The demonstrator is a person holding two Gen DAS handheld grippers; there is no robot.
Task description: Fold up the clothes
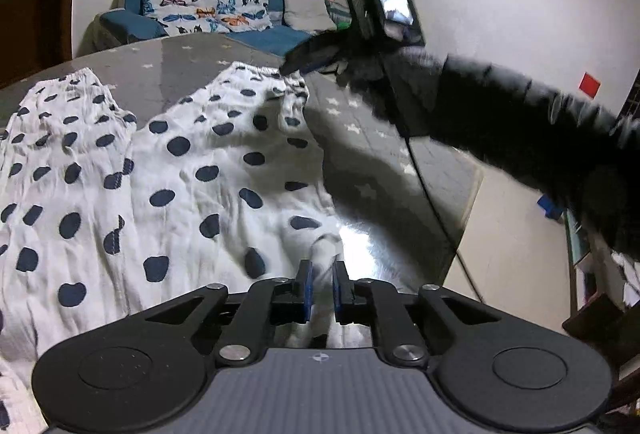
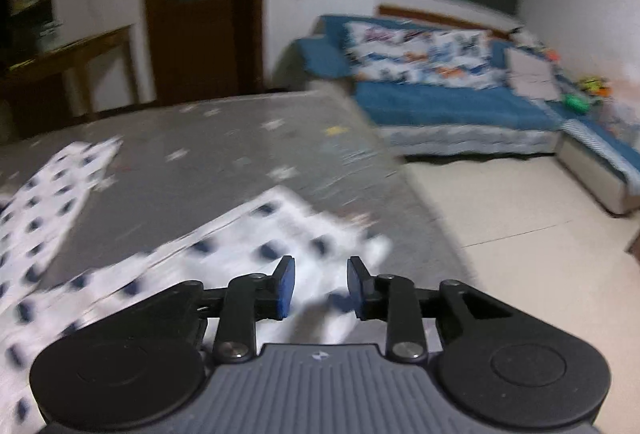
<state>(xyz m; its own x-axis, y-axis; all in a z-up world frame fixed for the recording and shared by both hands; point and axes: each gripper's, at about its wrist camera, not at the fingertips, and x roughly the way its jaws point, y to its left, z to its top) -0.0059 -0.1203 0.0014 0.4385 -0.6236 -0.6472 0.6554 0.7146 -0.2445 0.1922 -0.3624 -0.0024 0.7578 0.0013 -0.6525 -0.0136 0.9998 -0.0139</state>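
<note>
White trousers with dark blue dots point(image 1: 168, 170) lie spread on a grey star-patterned table point(image 1: 384, 154), the two leg ends pointing away. My left gripper point(image 1: 321, 270) is shut on a fold of the trousers' near edge. My right gripper point(image 2: 321, 270) is open just above one leg end point(image 2: 280, 234), holding nothing; that view is blurred by motion. In the left wrist view the right gripper point(image 1: 294, 64) reaches in from the right, its tip at the far leg end, held by a black-gloved hand point(image 1: 404, 74).
The table's right edge point(image 1: 468, 202) drops to a pale tiled floor point(image 2: 520, 234). A blue sofa point(image 2: 448, 102) with butterfly cushions stands beyond the table. A wooden door point(image 2: 204, 6) and a side table point(image 2: 76, 62) are at the left. A black cable point(image 1: 432, 202) hangs from the right gripper.
</note>
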